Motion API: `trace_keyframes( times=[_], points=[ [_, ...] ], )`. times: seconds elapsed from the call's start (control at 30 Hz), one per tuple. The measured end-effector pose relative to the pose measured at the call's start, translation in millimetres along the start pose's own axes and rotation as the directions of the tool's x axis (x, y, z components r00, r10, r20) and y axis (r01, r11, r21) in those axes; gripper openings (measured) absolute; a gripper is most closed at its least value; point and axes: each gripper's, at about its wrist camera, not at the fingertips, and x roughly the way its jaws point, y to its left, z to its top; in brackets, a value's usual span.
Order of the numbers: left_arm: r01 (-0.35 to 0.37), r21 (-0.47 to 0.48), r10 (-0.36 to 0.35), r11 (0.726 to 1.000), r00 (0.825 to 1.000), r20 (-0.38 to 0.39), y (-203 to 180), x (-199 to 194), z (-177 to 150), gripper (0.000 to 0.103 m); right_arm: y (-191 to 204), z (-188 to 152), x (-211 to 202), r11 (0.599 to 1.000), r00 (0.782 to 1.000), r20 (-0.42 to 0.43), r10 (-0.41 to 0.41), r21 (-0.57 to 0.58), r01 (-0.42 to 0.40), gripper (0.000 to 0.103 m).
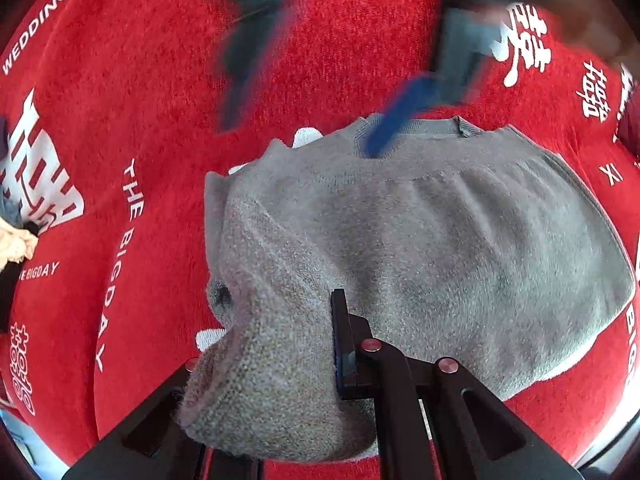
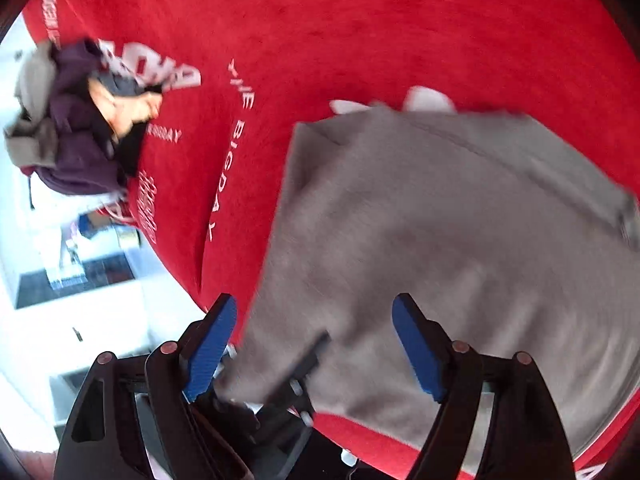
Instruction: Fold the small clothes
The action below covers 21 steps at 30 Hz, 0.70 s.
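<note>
Left gripper (image 1: 280,360) fingers clamped on grey sweater (image 1: 420,240); right gripper (image 2: 316,344) fingers wide apart, holding nothing.

Both wrist views close, looking down, sharing the grey garment (image 1: 420,240) on red cloth (image 2: 320,20).

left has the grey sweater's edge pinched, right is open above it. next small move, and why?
Probably carry the left gripper with its pinched fold across the grey sweater toward the far side. The lifted flap is bunched at the near left edge while the rest lies flat on the red cloth. The right gripper is open and holds nothing, so it could then press the body down.
</note>
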Motion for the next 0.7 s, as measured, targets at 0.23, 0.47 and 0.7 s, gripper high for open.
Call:
trace_keyframes(
  times=[0.23,0.47,0.7],
  points=[
    [0.001,0.033,-0.002,0.999,1.000,0.025,-4,-2,-5,0.010,49,51,68,0.980,0.965,-0.189,-0.181,-0.111,0.163,0.090],
    [-0.015,0.079,0.012,0.997,0.999,0.046,-11,-3,-7,0.010,72,56,117,0.892,0.863,-0.255,-0.437,-0.250,0.378,0.090],
    [0.009,0.057,-0.011,0.998,0.999,0.044,-9,-12,0,0.010,48,50,95,0.892,0.889,-0.157,-0.430,-0.225,0.392,0.016]
  ],
)
